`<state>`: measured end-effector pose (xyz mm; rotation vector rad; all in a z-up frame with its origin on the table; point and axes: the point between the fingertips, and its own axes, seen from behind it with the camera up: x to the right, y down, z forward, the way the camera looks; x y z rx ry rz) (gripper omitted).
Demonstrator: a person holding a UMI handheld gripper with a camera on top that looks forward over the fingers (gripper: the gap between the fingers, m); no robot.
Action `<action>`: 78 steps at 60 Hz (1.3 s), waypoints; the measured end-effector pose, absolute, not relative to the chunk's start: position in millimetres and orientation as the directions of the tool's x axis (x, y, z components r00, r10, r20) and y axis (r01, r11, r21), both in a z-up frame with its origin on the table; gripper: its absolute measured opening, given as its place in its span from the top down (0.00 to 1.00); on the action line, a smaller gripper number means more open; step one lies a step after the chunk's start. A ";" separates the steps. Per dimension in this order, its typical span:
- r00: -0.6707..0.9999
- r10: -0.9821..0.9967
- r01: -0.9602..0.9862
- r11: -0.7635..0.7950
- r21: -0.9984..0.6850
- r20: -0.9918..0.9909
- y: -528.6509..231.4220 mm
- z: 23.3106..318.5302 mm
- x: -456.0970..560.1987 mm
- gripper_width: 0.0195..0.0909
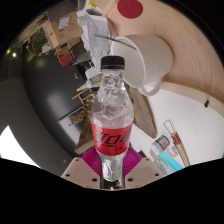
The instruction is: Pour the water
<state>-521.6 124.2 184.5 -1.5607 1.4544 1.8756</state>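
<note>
**Bottle held, pour not begun**

The fingers [110, 172] clamp a clear bottle [109, 115] with a red label, upright and raised off the desk [185, 100]. Its black cap [112, 62] looks closed. No receiving cup is identifiable; the pouring remains.

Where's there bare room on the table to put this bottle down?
The bottle sits between the gripper fingers. Bare tabletop lies right of the bottle, bordered by the white bowl behind and a glass in front. Left of the bottle looks crowded with clutter.
</note>
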 end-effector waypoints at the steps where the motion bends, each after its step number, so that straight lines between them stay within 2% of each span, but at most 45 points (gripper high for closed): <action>1: -0.357 -0.353 -0.747 -0.448 0.492 -0.865 123.9 184.1 -521.9 0.95; 9: -0.275 -0.347 -0.755 -0.500 0.425 -0.897 118.6 186.9 -524.2 0.95; 13: -0.198 -0.296 -0.765 -0.549 0.336 -0.934 114.8 200.4 -523.0 0.95; 18: -0.054 -0.177 -0.774 -0.614 0.153 -0.983 113.4 225.9 -518.6 0.95; 24: 0.160 0.029 -0.757 -0.638 -0.142 -0.987 110.5 265.6 -493.8 0.95; 30: 0.404 0.219 -0.695 -0.558 -0.454 -0.888 118.8 298.9 -462.4 0.95; 36: 0.603 0.323 -0.587 -0.438 -0.680 -0.729 125.1 323.5 -413.5 0.95; 42: 0.771 0.358 -0.433 -0.313 -0.845 -0.527 134.2 325.4 -362.3 0.95; 51: 0.920 0.289 -0.205 -0.223 -0.953 -0.265 153.6 286.8 -287.8 0.95; 59: 0.966 0.238 -0.046 -0.229 -0.972 -0.102 166.9 225.1 -242.3 0.95; 68: 0.975 0.217 0.012 -0.303 -0.953 -0.056 177.4 149.4 -223.9 0.95; 78: 0.976 0.205 0.010 -0.371 -0.929 -0.072 182.0 92.6 -219.7 0.95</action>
